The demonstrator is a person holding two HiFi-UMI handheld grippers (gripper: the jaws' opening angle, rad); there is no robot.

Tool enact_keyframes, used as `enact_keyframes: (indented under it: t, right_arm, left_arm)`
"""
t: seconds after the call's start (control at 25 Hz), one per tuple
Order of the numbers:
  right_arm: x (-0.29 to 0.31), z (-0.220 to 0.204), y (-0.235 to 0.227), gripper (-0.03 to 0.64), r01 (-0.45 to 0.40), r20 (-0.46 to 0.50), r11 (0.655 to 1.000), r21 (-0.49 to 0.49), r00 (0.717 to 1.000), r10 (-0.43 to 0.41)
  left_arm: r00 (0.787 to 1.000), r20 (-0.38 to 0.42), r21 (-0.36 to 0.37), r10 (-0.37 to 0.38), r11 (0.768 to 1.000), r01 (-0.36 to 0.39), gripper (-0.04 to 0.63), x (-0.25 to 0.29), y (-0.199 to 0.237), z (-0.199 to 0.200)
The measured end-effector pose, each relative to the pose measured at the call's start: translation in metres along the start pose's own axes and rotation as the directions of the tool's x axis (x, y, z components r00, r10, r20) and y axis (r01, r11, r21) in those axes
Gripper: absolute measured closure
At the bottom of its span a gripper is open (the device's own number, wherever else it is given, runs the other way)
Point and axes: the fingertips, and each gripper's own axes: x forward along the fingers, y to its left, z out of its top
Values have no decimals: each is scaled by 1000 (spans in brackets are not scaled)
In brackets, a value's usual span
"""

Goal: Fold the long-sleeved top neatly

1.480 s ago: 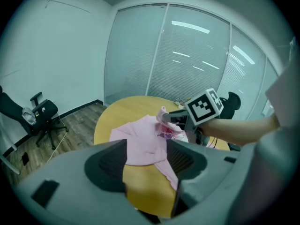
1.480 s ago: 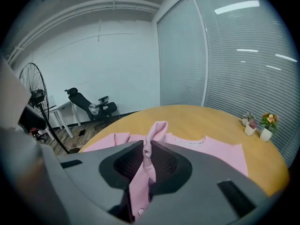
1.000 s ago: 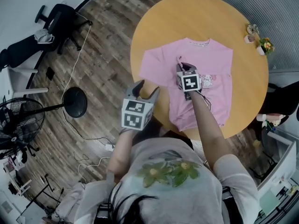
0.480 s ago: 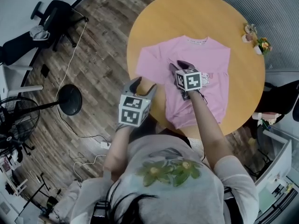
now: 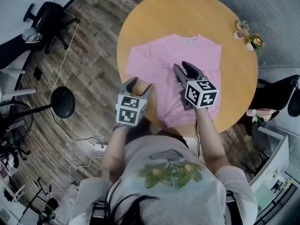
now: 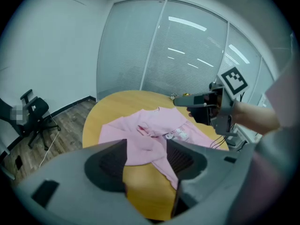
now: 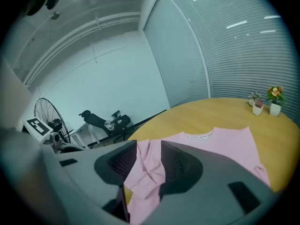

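A pink long-sleeved top [image 5: 187, 55] lies flat on the round wooden table [image 5: 154, 22], collar away from me. One sleeve lies rumpled across its left half [image 6: 147, 130]. My right gripper [image 5: 183, 67] hovers above the middle of the top. Its jaws have just been opening, they stand open, and nothing is between them; the right gripper view shows only the fabric [image 7: 225, 144] far below the right gripper [image 7: 149, 146]. My left gripper [image 5: 139, 84] is open and empty over the table's near-left edge, beside the top's hem; the left gripper [image 6: 146, 144] frames the sleeve and bare wood.
Small flower pots [image 5: 251, 41] stand at the table's far right rim. On the wooden floor to the left are an office chair [image 5: 47, 18], a fan's round base [image 5: 62, 102] and loose cables. A dark chair [image 5: 276, 93] sits right of the table.
The right gripper opened, let go of the pink fabric and rose well above the top. The left gripper stayed open at the table's near edge.
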Motion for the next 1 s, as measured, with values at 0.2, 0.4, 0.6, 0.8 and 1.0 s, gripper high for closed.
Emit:
enact_keyframes:
  t: [0.2, 0.4, 0.6, 0.8, 1.0]
  right_arm:
    - [-25, -6, -5, 463, 18, 9, 999, 29, 1000, -19]
    - [-39, -17, -9, 463, 28, -1, 998, 56, 1000, -28]
    - [-54, -26, -19, 463, 40, -15, 997, 65, 999, -39]
    - [-61, -36, -25, 463, 53, -35, 996, 66, 998, -51]
    - [-67, -40, -29, 462, 57, -44, 996, 73, 998, -53]
  left_arm:
    - [998, -46, 69, -30, 997, 33, 347, 20, -25, -7]
    - [991, -126, 117, -34, 992, 49, 348, 53, -39, -30]
    - [983, -181, 157, -22, 986, 51, 348, 85, -52, -40]
    - [970, -242, 256, 12, 965, 51, 349, 111, -61, -54]
    - [956, -287, 297, 57, 954, 32, 354, 131, -61, -65]
